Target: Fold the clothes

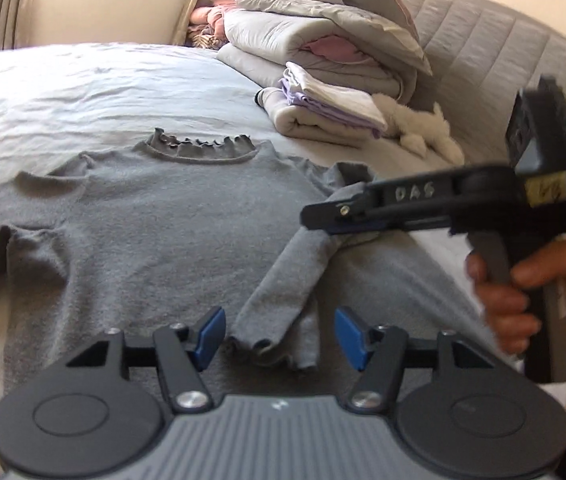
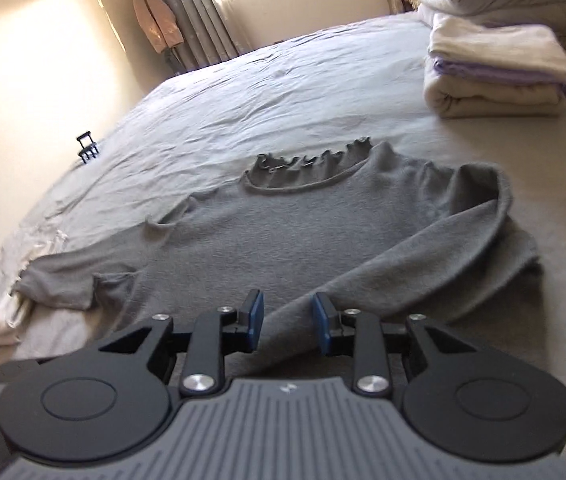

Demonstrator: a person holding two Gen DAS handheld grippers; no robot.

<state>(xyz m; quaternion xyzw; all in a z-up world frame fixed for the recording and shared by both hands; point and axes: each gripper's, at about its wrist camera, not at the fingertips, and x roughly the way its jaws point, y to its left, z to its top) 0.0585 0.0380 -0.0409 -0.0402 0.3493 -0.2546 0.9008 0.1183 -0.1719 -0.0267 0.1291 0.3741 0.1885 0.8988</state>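
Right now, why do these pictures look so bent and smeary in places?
Left wrist view: a fisheye lens curves the bed; the right gripper is motion-blurred; the window glares white. Right wrist view: dark rounded corners, a sunlit washed-out wall, softly blurred folded blankets.

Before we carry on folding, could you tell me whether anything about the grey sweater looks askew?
Its sleeves are uneven. On the grey sweater, one sleeve is folded diagonally across the body, while the other sleeve lies spread out sideways, bunched near the armpit.
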